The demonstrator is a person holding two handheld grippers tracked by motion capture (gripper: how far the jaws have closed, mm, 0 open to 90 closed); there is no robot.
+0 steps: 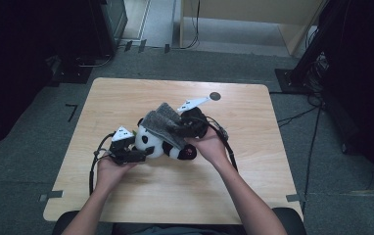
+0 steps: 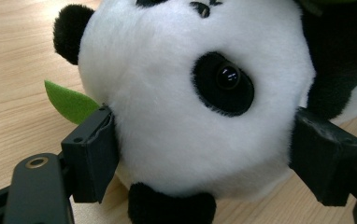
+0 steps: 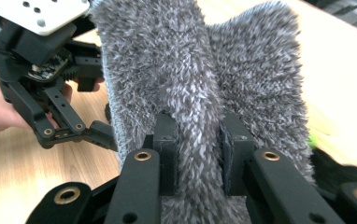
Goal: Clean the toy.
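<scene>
A black-and-white panda plush (image 1: 148, 139) lies on the wooden table (image 1: 126, 93) near its middle. My left gripper (image 1: 143, 152) comes in from the left. In the left gripper view its jaws press on both sides of the panda's head (image 2: 167, 93), so the left gripper (image 2: 204, 122) is shut on it. A green felt leaf (image 2: 69, 102) pokes out beside the left jaw. A grey shaggy cloth (image 1: 163, 122) is draped over the panda's body. My right gripper (image 1: 180, 128) holds it from the right; in the right gripper view a fold of the cloth (image 3: 167, 60) is pinched by that gripper (image 3: 199, 133).
A small dark round disc (image 1: 215, 96) lies on the far side of the table. Bare wood stretches to the left, right and front of the plush. Cables and dark stands (image 1: 317, 44) crowd the floor at the right.
</scene>
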